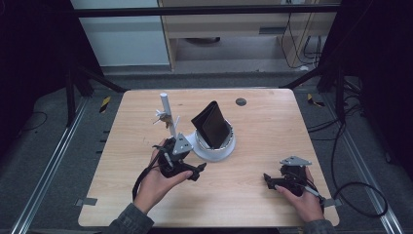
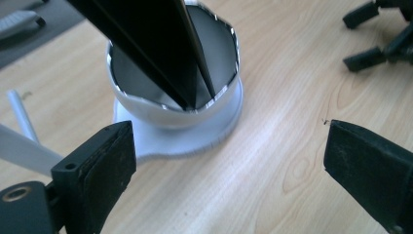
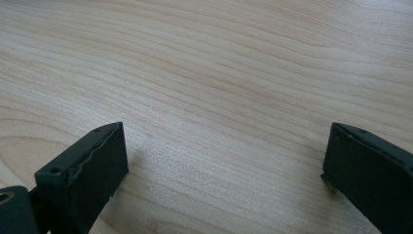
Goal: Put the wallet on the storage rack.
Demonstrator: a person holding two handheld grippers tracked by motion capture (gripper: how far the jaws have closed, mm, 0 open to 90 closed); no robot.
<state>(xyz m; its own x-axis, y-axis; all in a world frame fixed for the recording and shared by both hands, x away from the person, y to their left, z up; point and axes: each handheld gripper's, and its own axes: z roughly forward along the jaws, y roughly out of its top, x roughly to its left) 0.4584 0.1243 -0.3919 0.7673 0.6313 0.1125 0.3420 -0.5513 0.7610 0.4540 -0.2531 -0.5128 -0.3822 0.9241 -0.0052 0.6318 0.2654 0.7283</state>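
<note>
A black folded wallet (image 1: pixel 211 124) stands tilted in a white round holder (image 1: pixel 214 150) at the table's middle. In the left gripper view the wallet (image 2: pixel 156 44) fills the holder (image 2: pixel 195 131) just ahead of my jaws. My left gripper (image 1: pixel 198 171) sits just left of and in front of the holder, open with nothing between its jaws (image 2: pixel 229 151). My right gripper (image 1: pixel 267 181) rests near the front right of the table, pointing left. It is open over bare wood (image 3: pixel 224 156).
A white post (image 1: pixel 165 109) with keys (image 1: pixel 163 118) hanging on it stands left of the holder, close behind my left hand. A small dark disc (image 1: pixel 240 102) lies near the table's far edge. The right gripper (image 2: pixel 375 34) shows far off in the left gripper view.
</note>
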